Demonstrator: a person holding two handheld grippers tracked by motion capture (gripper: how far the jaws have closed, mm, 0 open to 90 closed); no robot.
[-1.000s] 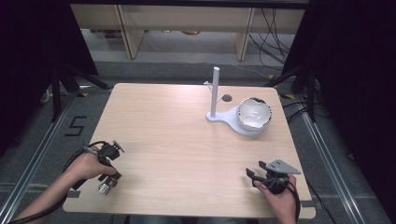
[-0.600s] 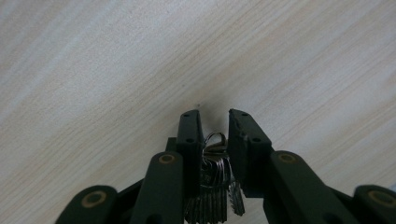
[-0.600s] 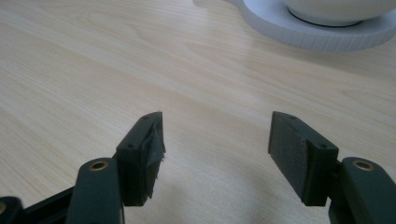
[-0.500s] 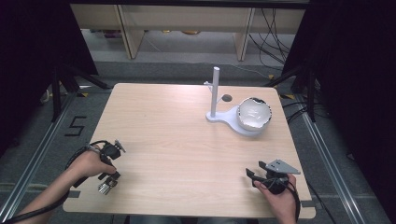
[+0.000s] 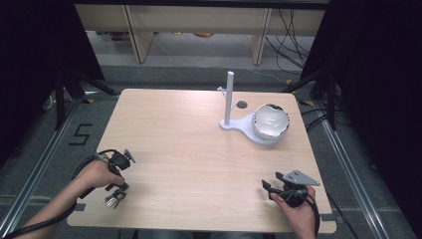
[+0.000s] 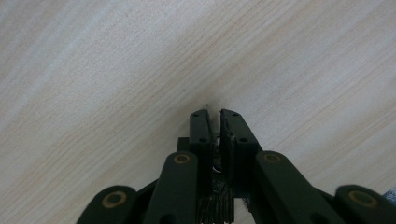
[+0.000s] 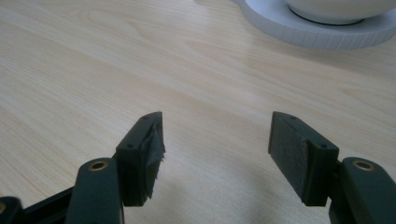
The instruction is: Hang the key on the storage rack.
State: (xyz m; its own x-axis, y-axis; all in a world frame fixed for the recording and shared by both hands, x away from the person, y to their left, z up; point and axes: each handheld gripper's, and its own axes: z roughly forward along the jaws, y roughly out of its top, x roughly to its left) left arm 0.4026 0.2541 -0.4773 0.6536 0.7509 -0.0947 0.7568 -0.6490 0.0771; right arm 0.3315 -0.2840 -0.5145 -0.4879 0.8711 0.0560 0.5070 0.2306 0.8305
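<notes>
On the near left of the worktop [image 5: 199,149], seen from above, the left tongs [image 5: 115,191] point down at a small metal bunch of keys [image 5: 113,199], while the right tongs [image 5: 266,185] rest near right and a white stand [image 5: 230,99] with a bowl [image 5: 271,121] sits far right. Along the left tongs [image 6: 214,122], the jaws have just been closing to a narrow slit, with something metallic between them. Along the right tongs [image 7: 215,140], the jaws stand wide apart over bare wood.

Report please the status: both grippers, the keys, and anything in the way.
Left gripper jaws just closing on the keys at the near left table edge. Right gripper open, holding nothing. White stand and bowl far off.
</notes>
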